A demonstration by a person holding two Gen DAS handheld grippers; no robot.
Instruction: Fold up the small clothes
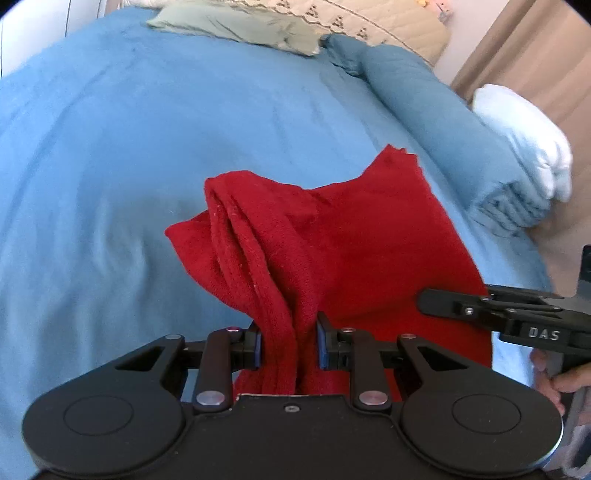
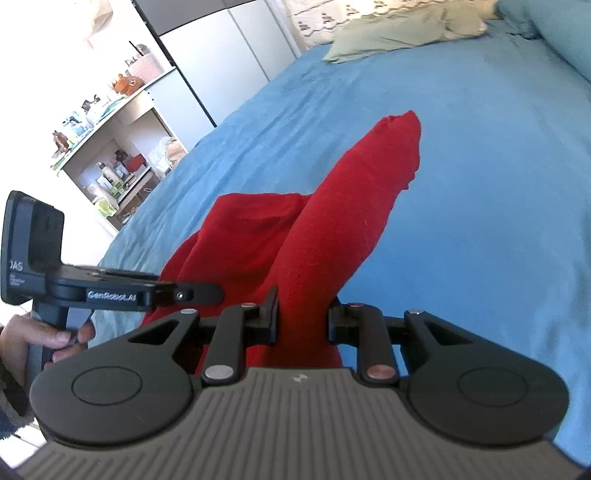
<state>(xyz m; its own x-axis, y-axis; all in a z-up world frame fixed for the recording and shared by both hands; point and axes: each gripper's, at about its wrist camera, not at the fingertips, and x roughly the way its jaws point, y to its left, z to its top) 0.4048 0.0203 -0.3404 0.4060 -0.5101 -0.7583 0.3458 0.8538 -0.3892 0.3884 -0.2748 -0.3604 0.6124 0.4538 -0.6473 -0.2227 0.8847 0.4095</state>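
Observation:
A red knit garment [image 1: 332, 236] lies partly lifted over the blue bedspread [image 1: 110, 147]. My left gripper [image 1: 289, 345] is shut on a bunched fold of it at its near edge. My right gripper [image 2: 303, 321] is shut on another thick fold of the same red garment [image 2: 332, 229], which stretches away to a far corner resting on the bed. The right gripper also shows in the left wrist view [image 1: 428, 297] at the right, beside the cloth. The left gripper's body shows in the right wrist view [image 2: 207, 293] at the left, held by a hand.
A pale green cloth [image 1: 236, 26] lies at the head of the bed, with a rolled blue blanket [image 1: 443, 122] and a white pillow [image 1: 524, 136] along the right edge. White cabinets and a cluttered shelf [image 2: 110, 162] stand past the bed's left side.

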